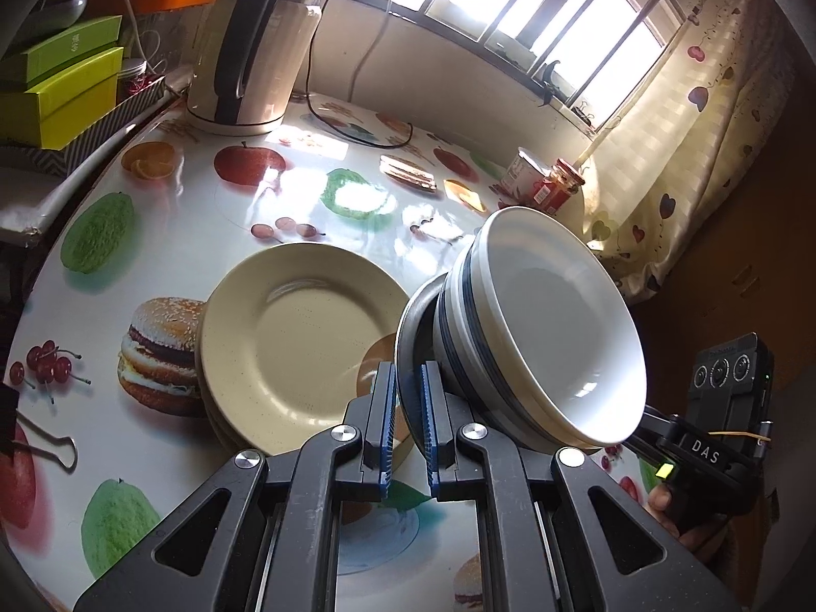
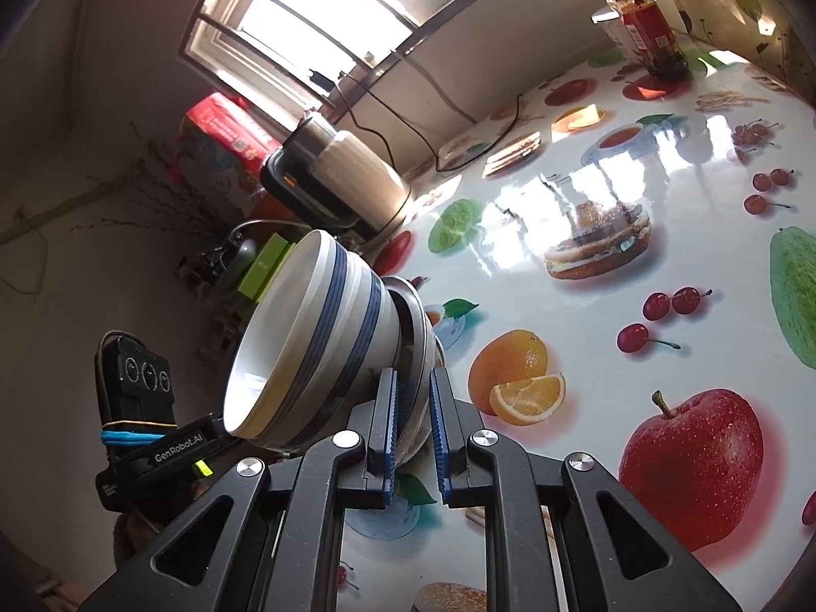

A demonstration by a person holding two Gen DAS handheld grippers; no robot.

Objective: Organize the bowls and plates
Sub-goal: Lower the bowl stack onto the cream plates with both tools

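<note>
A grey metal bowl [image 1: 414, 316] [image 2: 419, 321] hangs tilted above the table, carrying nested white bowls with blue stripes [image 1: 551, 316] [image 2: 326, 326]. My left gripper [image 1: 408, 375] is shut on the metal bowl's rim. From the opposite side my right gripper [image 2: 413, 380] is shut on the same rim. Each gripper's body shows in the other's view, beyond the striped bowls. A stack of cream plates [image 1: 290, 341] lies on the fruit-print table [image 1: 204, 234], just left of the held stack.
An electric kettle [image 1: 255, 46] [image 2: 347, 178] with its cable stands at the back. Green boxes [image 1: 61, 86] sit at the left edge. A jar [image 1: 558, 186] [image 2: 647, 20] and a can [image 1: 523, 173] stand near the curtain [image 1: 678, 153]. A binder clip [image 1: 46, 446] lies front left.
</note>
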